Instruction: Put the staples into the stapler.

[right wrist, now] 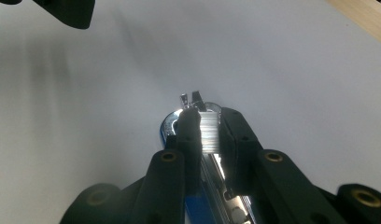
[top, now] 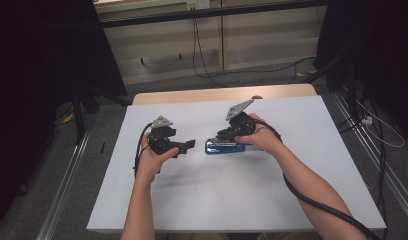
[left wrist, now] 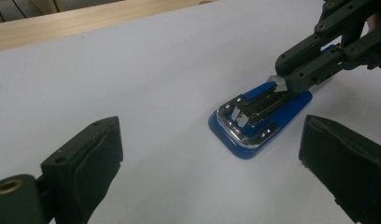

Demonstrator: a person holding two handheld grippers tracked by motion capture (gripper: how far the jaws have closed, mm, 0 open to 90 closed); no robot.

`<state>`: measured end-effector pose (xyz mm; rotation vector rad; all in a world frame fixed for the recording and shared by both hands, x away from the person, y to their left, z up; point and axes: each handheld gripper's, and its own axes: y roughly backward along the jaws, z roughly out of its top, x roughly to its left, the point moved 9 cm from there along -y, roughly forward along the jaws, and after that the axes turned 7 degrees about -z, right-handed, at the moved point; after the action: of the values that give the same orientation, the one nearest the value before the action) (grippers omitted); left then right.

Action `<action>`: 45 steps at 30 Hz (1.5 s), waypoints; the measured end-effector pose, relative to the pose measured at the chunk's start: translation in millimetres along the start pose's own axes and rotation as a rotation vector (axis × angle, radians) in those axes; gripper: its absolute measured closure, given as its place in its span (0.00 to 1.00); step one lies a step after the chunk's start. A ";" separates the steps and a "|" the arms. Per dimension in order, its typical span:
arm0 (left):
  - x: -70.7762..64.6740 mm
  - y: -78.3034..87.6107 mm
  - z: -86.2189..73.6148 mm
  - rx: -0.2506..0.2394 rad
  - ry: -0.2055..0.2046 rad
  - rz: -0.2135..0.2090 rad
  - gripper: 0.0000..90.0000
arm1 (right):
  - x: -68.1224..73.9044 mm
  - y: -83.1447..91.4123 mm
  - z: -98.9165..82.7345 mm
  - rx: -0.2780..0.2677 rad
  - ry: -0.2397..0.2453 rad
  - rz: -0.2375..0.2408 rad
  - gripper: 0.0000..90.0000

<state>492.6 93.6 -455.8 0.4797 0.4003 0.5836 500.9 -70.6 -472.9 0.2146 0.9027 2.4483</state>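
The right hand-held gripper [right wrist: 208, 128] is pinching a strip of staples [right wrist: 208, 131] between its nearly closed jaws, right over the open blue stapler [left wrist: 261, 119] that is lying flat on the white surface [top: 232, 200]. Just left of the stapler, the left hand-held gripper [top: 184, 146] is hovering with its jaws spread wide and holding nothing.

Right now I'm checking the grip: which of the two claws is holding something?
The right claw, clamped on a strip of staples above the blue stapler. The left claw gapes open beside it, holding nothing.
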 end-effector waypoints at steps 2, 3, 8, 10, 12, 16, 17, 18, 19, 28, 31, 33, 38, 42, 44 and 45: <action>0.0 -0.2 -0.1 0.000 0.000 -0.003 0.07 | -0.2 -0.3 -0.6 0.006 0.010 0.005 0.88; 0.5 -0.1 -0.7 0.007 -0.005 -0.001 0.07 | -0.3 -0.2 -0.4 0.007 0.012 0.007 0.88; 0.1 -0.5 -0.9 0.006 0.000 0.000 0.07 | -1.5 0.0 1.2 0.001 0.016 0.012 0.88; 0.3 -0.4 -0.8 0.005 0.001 0.000 0.07 | -1.7 0.0 1.8 -0.001 0.023 0.017 0.88; 0.6 0.1 -1.0 0.008 -0.001 -0.001 0.07 | -1.7 -0.2 2.1 0.000 0.026 0.019 0.88; 0.8 0.1 -1.1 0.009 -0.001 0.000 0.07 | -0.7 -1.1 2.3 -0.001 0.040 0.033 0.88; 0.9 0.1 -1.1 0.009 -0.002 -0.001 0.07 | -0.4 -1.2 2.1 0.002 0.044 0.036 0.88; 1.0 0.2 -1.1 0.008 -0.001 0.000 0.07 | -0.4 -1.6 1.9 0.004 0.048 0.036 0.88; 1.0 0.3 -1.1 0.008 -0.002 0.001 0.07 | -0.4 -1.7 1.8 0.006 0.049 0.037 0.88; 1.3 0.1 -1.6 0.006 0.004 0.001 0.07 | 1.7 -3.5 4.2 0.008 0.076 0.061 0.88; 0.9 -0.1 -1.5 0.006 0.003 0.000 0.07 | 2.1 -4.8 4.5 0.009 0.079 0.067 0.88; 0.9 0.2 -1.7 0.010 -0.003 -0.001 0.07 | 2.4 -5.4 5.0 0.009 0.076 0.070 0.88; 1.2 0.4 -2.0 0.008 0.002 0.003 0.07 | 2.2 -7.0 6.1 0.010 0.081 0.071 0.88; 1.5 1.3 -2.1 0.009 -0.002 0.004 0.07 | 2.1 -7.8 6.5 0.010 0.083 0.079 0.88; 1.0 1.4 -2.0 0.009 -0.003 0.004 0.07 | 2.3 -8.5 6.5 0.013 0.088 0.082 0.88; 0.4 1.2 -1.7 0.006 0.000 0.002 0.07 | 2.4 -8.9 6.4 0.014 0.091 0.083 0.88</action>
<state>491.6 95.3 -456.6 0.4856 0.4019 0.5846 504.7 -60.0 -473.8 0.1492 0.9683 2.5464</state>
